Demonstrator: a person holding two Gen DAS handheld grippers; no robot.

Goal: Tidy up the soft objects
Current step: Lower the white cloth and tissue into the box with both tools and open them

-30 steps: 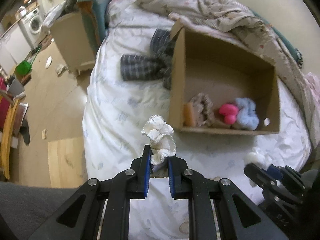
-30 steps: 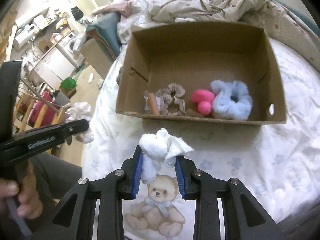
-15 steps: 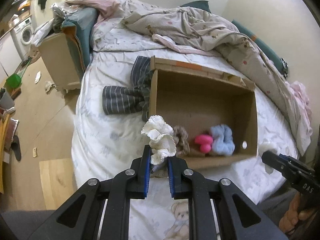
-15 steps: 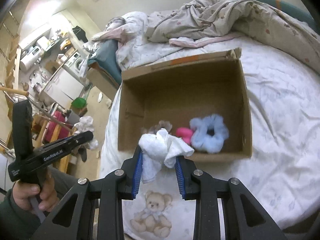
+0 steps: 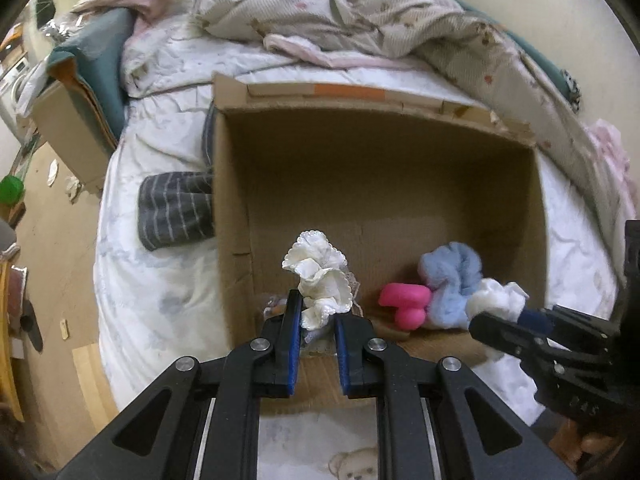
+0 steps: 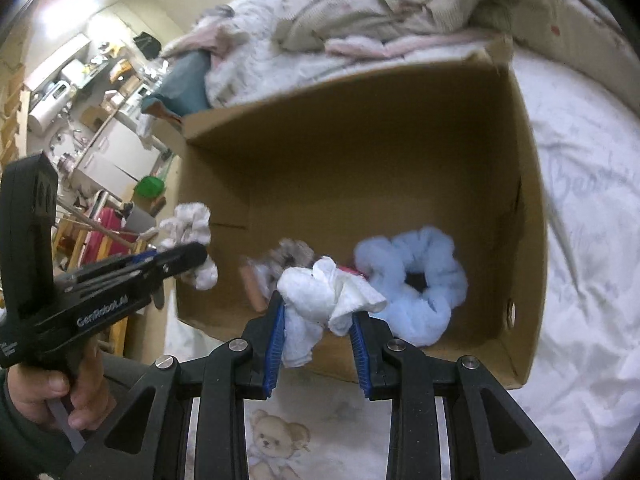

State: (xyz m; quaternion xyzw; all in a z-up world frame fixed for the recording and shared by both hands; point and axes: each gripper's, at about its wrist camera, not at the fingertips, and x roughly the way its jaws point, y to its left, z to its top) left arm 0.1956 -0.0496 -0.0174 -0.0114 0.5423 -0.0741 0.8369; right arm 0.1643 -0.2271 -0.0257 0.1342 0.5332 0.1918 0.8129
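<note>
Both tools (image 5: pixel 316 322) (image 6: pixel 320 322) hold scrunchies over box (image 5: pixel 224 200) rim.

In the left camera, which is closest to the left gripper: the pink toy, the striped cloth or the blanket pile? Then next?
From the left gripper:
1. Pink toy, just right, inside the box.
2. Striped cloth, left, outside the box.
3. Blanket pile, far behind the box.

Inside the box (image 5: pixel 376 184), the brown scrunchie (image 6: pixel 290 254) is mostly hidden behind the held white ones. Beside it the pink toy (image 5: pixel 404 302) is half covered by the blue scrunchie (image 6: pixel 412 280). The striped cloth (image 5: pixel 174 210) disappears behind the box's left wall — its far part unseen.
</note>
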